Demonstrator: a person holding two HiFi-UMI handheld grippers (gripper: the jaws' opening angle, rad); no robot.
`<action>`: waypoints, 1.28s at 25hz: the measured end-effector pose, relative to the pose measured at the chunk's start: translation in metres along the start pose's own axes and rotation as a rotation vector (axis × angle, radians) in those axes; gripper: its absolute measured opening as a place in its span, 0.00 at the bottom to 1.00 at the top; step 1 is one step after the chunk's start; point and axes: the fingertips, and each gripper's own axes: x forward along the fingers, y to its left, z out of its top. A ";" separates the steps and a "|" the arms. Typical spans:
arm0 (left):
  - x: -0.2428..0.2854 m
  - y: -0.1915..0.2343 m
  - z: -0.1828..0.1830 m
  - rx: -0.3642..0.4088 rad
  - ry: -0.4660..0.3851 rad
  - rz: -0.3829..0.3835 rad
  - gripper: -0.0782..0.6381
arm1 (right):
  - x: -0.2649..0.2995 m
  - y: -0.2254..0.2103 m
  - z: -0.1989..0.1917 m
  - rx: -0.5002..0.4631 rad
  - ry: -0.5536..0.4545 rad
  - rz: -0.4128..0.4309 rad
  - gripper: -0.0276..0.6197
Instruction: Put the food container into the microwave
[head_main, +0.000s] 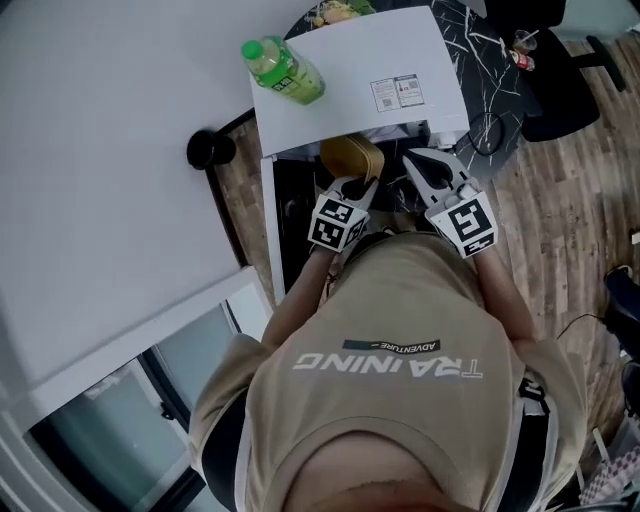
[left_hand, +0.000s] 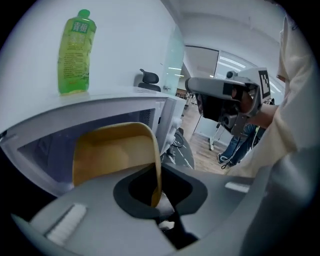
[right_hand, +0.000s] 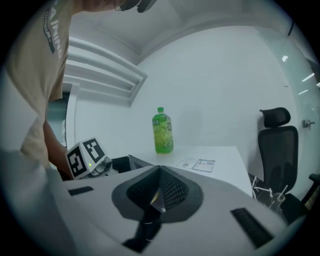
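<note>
A tan food container (head_main: 351, 157) hangs at the dark open mouth of the white microwave (head_main: 350, 80). My left gripper (head_main: 355, 190) is shut on its near rim. In the left gripper view the container (left_hand: 112, 150) tilts up in front of the microwave cavity (left_hand: 45, 145), with the jaws pinching its thin wall. My right gripper (head_main: 430, 175) hovers just right of the container, shut with nothing in it. In the right gripper view its jaws meet at a closed point (right_hand: 159, 195), above the microwave top (right_hand: 200, 155).
A green drink bottle (head_main: 283, 70) stands on the microwave top, next to a label sticker (head_main: 397, 92). The microwave door (head_main: 268, 225) stands open on the left. A black office chair (head_main: 560, 80) and a dark marbled table (head_main: 480, 50) lie to the right.
</note>
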 end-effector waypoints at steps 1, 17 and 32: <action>0.005 0.003 0.002 0.002 0.013 0.009 0.14 | 0.001 -0.004 0.002 -0.004 -0.013 0.022 0.06; 0.091 0.083 -0.005 0.202 0.304 0.256 0.14 | -0.026 -0.024 0.025 -0.022 -0.177 0.219 0.06; 0.120 0.113 0.002 0.461 0.416 0.341 0.15 | -0.034 -0.036 0.013 0.001 -0.121 0.186 0.06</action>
